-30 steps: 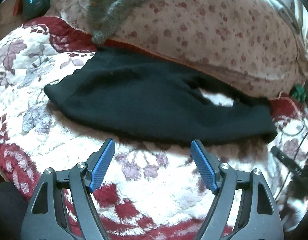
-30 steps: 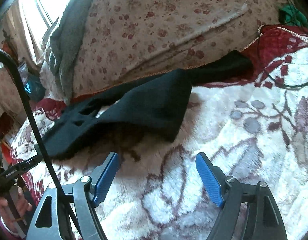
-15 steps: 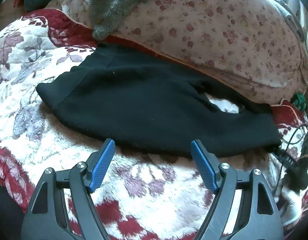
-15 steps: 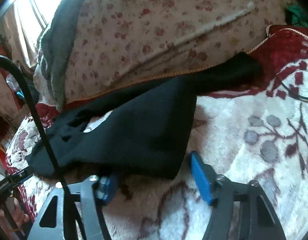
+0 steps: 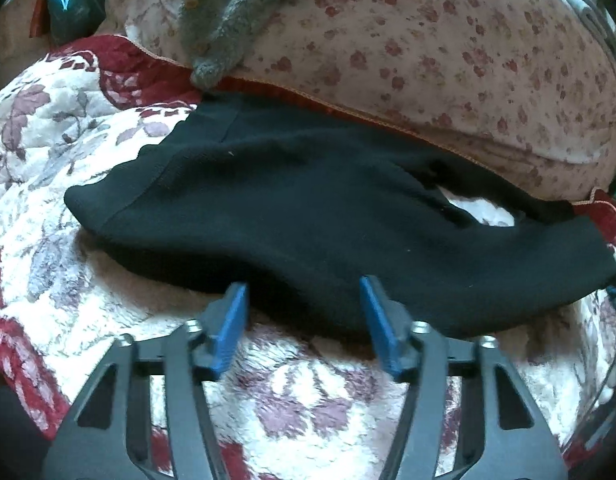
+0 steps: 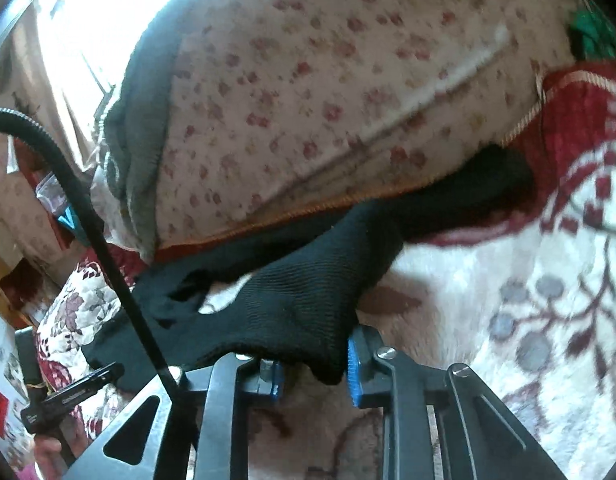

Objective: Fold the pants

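- Black, soft knit pants (image 5: 308, 216) sprawl mid-frame across the floral plush blanket (image 5: 48, 160); limp and light, I'd judge.
- Left gripper (image 5: 304, 312) closing around the near edge, not yet pinching.
- Right gripper (image 6: 314, 372) closing, cuff corner between its jaws: best hold.

a bed is covered by a plush white blanket (image 5: 68, 240) with grey-purple flowers and dark red borders. behind it rises a pale quilt (image 5: 448, 60) dotted with small red blossoms, a grey knitted garment (image 5: 228, 20) draped over its top. bright daylight pours through a window (image 6: 68, 40) at the upper left of the right view.
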Demonstrator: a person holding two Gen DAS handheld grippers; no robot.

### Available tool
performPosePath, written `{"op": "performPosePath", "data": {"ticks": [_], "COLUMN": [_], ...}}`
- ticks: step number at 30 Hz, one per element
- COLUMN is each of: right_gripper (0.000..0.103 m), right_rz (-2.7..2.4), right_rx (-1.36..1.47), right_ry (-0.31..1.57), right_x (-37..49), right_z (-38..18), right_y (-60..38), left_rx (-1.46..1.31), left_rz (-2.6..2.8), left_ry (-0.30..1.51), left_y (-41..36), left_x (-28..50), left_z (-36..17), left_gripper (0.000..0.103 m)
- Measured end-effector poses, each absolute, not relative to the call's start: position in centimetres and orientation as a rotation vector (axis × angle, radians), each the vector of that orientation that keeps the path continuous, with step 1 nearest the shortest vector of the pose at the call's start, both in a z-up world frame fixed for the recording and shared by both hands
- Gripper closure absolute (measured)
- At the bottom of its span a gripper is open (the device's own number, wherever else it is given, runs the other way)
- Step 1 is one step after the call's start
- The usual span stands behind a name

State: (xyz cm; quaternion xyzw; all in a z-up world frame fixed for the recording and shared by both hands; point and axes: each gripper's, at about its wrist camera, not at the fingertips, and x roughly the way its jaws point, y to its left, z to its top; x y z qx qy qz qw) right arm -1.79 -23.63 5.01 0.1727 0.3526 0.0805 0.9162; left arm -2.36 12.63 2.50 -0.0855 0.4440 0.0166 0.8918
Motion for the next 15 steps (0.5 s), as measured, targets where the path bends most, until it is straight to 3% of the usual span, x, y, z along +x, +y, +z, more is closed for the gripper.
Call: {"op": "performPosePath", "data": {"ticks": [3, 8, 11, 13, 15], "right_gripper": [0.081, 0.081, 0.081, 0.081, 0.079], "right_rz": [0.158, 0.122, -0.01, -0.091, -0.103], "right_rx": [0.297, 0.155, -0.162, -0.345, -0.339], "right_ry": [0.678, 0.604, 0.548, 0.582, 0.678], "right_x": [-2.6, -4.7, -6.4, -6.6, -6.3], "right_z": [7.2, 10.9, 12.7, 12.1, 10.9], "right_y": [-22.8, -21.2, -18.3, -18.0, -19.7], "left_rx": [-0.203, -0.203, -0.19, -0.196, -0.189], "left_rz": [0.025, 0.013, 0.018, 0.011, 0.009], "left_ry": [0.925, 0.919, 0.926, 0.934, 0.928], "left_y": [13.6, 13.7, 13.8, 13.8, 13.8], "left_x": [-2.4, -2.7, -2.9, -3.0, -3.2], "left_z": [2.8, 3.4, 3.2, 3.2, 3.3], "left_gripper": [0.067, 0.068, 0.068, 0.068, 0.068]}}
